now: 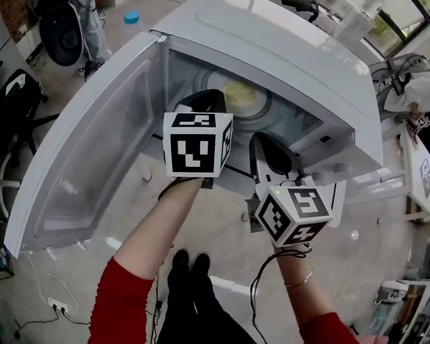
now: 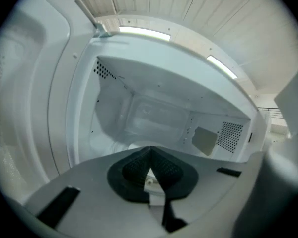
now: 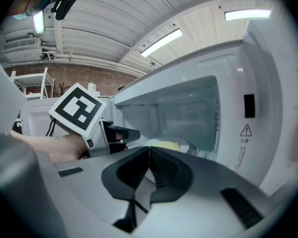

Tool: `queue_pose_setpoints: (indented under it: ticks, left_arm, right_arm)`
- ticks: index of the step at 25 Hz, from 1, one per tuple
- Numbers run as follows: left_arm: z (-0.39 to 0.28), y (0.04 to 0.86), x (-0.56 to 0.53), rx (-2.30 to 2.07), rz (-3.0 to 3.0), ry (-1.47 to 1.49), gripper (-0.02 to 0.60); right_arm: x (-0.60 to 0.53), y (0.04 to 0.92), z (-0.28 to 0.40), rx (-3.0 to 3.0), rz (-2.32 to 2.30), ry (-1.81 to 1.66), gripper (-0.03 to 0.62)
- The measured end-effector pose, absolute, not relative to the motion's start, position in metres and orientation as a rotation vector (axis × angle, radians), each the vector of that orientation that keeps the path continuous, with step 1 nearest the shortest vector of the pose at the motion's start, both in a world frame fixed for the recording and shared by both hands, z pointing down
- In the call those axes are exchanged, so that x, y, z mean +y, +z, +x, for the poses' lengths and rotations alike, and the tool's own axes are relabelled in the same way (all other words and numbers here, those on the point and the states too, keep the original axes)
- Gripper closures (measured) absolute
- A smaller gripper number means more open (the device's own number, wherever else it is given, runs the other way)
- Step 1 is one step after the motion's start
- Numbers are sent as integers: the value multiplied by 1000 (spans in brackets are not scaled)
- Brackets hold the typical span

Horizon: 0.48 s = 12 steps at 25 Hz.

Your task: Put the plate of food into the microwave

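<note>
Nearest, the left gripper (image 1: 212, 95) and right gripper (image 1: 262, 140) each have their jaws pressed together with nothing between them. Both are held at the mouth of the white microwave (image 1: 272, 41), the left one's tips reaching just inside. Its door (image 1: 93, 149) stands wide open to the left. Farther in, the plate (image 1: 245, 99) sits on the cavity floor: pale, round, with a low heap of yellowish food (image 1: 238, 92).
</note>
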State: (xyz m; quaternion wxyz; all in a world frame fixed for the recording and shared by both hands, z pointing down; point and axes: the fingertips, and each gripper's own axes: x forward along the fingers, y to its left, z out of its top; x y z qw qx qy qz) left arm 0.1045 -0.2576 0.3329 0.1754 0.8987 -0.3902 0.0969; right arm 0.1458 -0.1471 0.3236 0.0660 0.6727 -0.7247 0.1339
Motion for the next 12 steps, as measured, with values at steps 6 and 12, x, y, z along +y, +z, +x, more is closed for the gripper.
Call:
queue_pose_setpoints:
  ticks: [6,12]
  left_arm:
    - [95,313,-207,-920,2619,190,574]
    - [72,291,-149,-801,2663,149,574]
  right_arm:
    - [-115,311,151,-2271,2066,459,579]
    - [-73,302,148,-2323,2125,487,580]
